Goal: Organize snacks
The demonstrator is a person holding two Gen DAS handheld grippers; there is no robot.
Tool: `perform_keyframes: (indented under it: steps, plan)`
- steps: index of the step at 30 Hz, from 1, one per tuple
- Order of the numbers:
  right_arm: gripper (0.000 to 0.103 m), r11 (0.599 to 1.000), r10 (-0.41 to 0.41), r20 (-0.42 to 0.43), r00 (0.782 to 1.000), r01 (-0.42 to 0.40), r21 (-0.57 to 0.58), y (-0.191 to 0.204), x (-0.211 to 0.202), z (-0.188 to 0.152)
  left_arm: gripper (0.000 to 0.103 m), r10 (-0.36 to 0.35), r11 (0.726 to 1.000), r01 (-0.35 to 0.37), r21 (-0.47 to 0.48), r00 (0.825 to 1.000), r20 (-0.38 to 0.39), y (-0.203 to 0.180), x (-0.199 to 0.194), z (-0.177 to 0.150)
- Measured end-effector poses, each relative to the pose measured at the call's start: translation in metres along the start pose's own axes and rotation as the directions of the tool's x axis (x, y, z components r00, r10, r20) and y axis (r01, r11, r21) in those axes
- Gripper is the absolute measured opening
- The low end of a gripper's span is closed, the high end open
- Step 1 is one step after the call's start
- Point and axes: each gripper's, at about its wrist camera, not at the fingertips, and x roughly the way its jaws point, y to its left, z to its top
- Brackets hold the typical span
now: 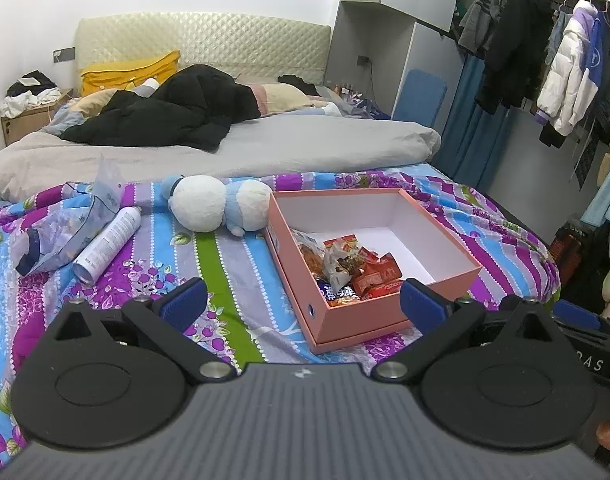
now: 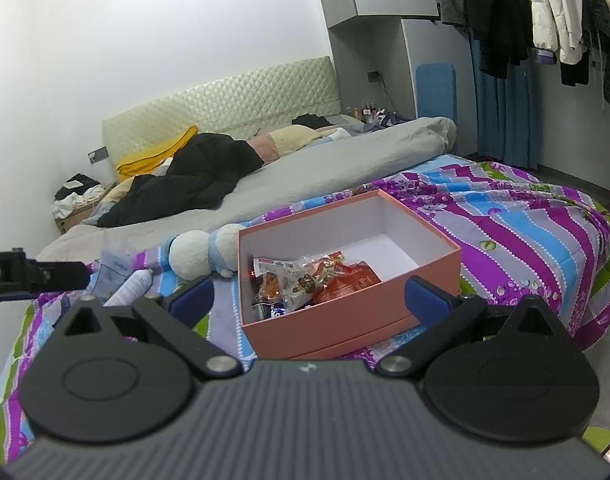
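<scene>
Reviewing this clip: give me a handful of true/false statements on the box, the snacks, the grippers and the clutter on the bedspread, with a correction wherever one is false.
1. The snack packets lie inside the pink box. True.
2. The left hand-held gripper is shut on a packet. False: its jaws stand wide open and hold nothing.
3. The pink box is full to the rim. False: the snacks fill only its near end; the far part shows bare white floor.
4. A white spray can lies on its side on the striped bedspread. True.
5. The plush toy sits inside the box. False: it lies outside, against the box's far left corner.
6. The right hand-held gripper is open and empty. True.
</scene>
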Motion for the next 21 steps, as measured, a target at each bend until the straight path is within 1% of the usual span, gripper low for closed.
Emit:
perform_keyframes:
  steps: [21]
  plan:
    - [0.103,1.0,-0.007,0.003,1.0,0.006,0.003,0.0,-0.0015,-0.0021,0.103,-0.008,1.0,0.008,0.007,1.0,0.001,-0.0023,0.0015,-0.0022]
